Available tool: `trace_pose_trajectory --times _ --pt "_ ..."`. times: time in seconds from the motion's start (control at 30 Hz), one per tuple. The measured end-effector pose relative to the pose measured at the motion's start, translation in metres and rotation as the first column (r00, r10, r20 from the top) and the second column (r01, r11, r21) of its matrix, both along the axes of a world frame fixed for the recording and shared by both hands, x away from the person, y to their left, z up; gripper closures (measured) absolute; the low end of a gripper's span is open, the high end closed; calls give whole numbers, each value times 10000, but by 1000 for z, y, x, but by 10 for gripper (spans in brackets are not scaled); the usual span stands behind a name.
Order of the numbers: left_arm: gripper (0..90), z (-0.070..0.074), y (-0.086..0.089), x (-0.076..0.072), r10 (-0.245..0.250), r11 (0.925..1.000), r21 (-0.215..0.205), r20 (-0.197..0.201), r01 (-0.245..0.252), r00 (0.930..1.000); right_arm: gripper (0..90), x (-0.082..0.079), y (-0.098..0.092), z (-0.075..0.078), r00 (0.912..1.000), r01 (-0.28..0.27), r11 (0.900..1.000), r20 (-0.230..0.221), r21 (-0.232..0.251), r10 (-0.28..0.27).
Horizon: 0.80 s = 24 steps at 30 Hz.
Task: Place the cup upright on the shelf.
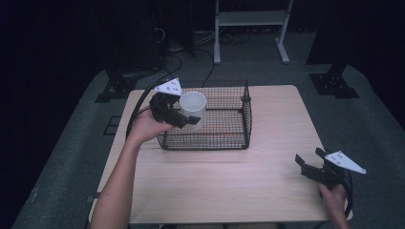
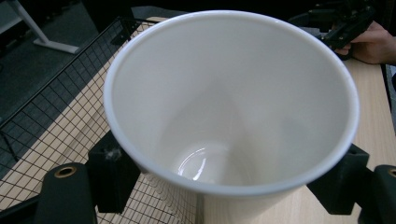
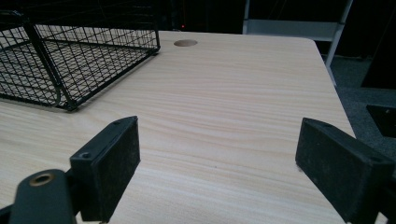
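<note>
Your left gripper (image 1: 187, 119) holds the white cup (image 1: 193, 109) tight, upright, at the left side of the wire basket (image 1: 229, 138), left of the frame's middle. It looks lifted, but that's hard to tell. Your right gripper (image 1: 309, 161) is wide open with nothing in it, low over the surface (image 1: 229, 186) at lower right.

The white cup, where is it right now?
In the high view, the round white ceramic cup is at the table's left, gripped by the left gripper over the left part of the black wire basket.
</note>
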<state>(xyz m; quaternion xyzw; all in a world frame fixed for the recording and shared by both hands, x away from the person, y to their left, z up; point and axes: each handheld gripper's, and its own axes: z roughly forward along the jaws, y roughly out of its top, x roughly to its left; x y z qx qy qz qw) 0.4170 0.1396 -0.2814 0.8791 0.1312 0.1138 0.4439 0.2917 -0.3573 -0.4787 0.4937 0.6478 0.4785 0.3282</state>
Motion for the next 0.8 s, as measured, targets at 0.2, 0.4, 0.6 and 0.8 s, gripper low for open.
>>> trace_pose_trajectory --times 0.2,0.4,0.6,0.8 --pt "217 2 -4 10 11 10000 69 -64 -10 10000 130 0 0 0 10000 5 10000 6 7 -5" --pt "217 5 -8 19 -32 9998 221 -137 35 9999 130 0 0 0 10000 9 10000 -7 28 -9" --pt "217 5 -12 29 -55 9997 236 -143 59 9999 130 0 0 0 10000 -9 10000 -14 12 9" --pt "217 -5 -20 43 78 9987 506 -249 -65 9997 130 0 0 0 10000 -7 10000 27 -34 7"
